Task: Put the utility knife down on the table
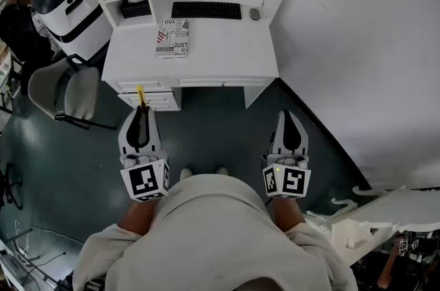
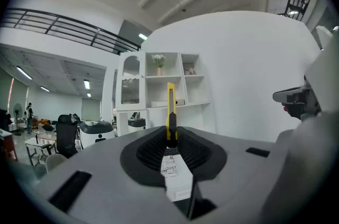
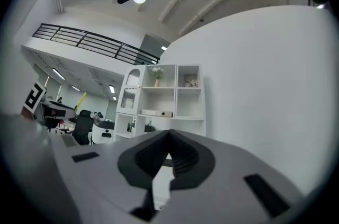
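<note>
A yellow utility knife (image 1: 141, 96) sticks out forward from my left gripper (image 1: 139, 112), which is shut on its black slider part. In the left gripper view the knife (image 2: 170, 104) stands upright between the dark pads, with the left gripper (image 2: 170, 137) held level and facing the shelves. The white desk (image 1: 213, 49) lies ahead of both grippers, some way off. My right gripper (image 1: 286, 117) hangs level at the right, its jaws together with nothing in them; in its own view the right gripper (image 3: 169, 136) points at the same desk.
On the desk lie a printed book (image 1: 172, 38), a black keyboard (image 1: 206, 10) and a mouse (image 1: 255, 14), under a white shelf unit (image 2: 164, 90). A grey chair (image 1: 65, 93) and a white machine (image 1: 69, 7) stand at the left. A white wall (image 1: 357, 42) runs along the right.
</note>
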`<state>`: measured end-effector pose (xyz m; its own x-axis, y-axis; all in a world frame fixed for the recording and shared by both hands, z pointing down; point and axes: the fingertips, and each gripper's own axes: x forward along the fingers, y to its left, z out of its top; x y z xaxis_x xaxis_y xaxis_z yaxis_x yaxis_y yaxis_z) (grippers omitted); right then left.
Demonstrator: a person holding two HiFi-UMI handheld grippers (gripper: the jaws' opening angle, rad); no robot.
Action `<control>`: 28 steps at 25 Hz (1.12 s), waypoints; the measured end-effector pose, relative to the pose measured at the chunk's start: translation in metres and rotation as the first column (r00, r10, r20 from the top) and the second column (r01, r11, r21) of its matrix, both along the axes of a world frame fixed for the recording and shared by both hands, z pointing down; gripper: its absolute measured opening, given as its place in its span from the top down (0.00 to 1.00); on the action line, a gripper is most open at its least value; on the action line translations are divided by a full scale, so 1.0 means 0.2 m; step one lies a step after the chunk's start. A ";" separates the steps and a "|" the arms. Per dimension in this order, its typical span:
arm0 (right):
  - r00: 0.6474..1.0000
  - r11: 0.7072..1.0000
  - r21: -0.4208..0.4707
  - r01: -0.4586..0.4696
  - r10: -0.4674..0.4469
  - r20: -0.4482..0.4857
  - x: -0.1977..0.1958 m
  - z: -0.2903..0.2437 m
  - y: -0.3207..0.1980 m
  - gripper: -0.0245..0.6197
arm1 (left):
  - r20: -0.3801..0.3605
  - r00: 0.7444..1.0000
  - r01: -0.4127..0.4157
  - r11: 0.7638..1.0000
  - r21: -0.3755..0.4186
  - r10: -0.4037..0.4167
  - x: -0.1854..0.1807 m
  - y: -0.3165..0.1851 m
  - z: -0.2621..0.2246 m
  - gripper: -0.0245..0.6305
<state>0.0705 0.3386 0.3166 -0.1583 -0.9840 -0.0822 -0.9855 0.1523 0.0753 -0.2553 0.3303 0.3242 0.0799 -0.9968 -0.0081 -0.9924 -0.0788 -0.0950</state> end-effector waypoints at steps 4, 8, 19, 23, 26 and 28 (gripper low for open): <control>1.000 1.000 -0.001 0.000 0.000 -0.001 0.01 0.01 -0.01 0.96 | -0.003 1.000 -0.004 1.000 -0.001 0.004 0.02 -0.01 0.00 0.86; 1.000 1.000 -0.005 0.006 -0.006 0.004 0.03 0.02 -0.02 0.96 | -0.001 1.000 -0.007 1.000 -0.003 0.007 0.05 -0.03 0.01 0.86; 0.999 0.999 -0.009 0.040 -0.040 0.020 0.15 0.03 -0.07 0.96 | 0.012 1.000 0.011 1.000 -0.006 -0.011 0.16 -0.06 0.01 0.86; 0.998 0.998 -0.017 0.062 -0.062 0.023 0.20 0.05 -0.09 0.96 | 0.017 0.999 0.029 1.000 -0.008 -0.029 0.22 -0.06 0.00 0.86; 0.996 0.996 -0.024 0.084 -0.083 0.024 0.26 0.06 -0.10 0.96 | 0.019 0.999 0.049 0.999 -0.006 -0.049 0.27 -0.06 0.00 0.86; 0.995 0.995 -0.028 0.099 -0.098 0.020 0.30 0.07 -0.11 0.96 | 0.018 0.998 0.066 0.998 -0.006 -0.066 0.30 -0.05 0.00 0.86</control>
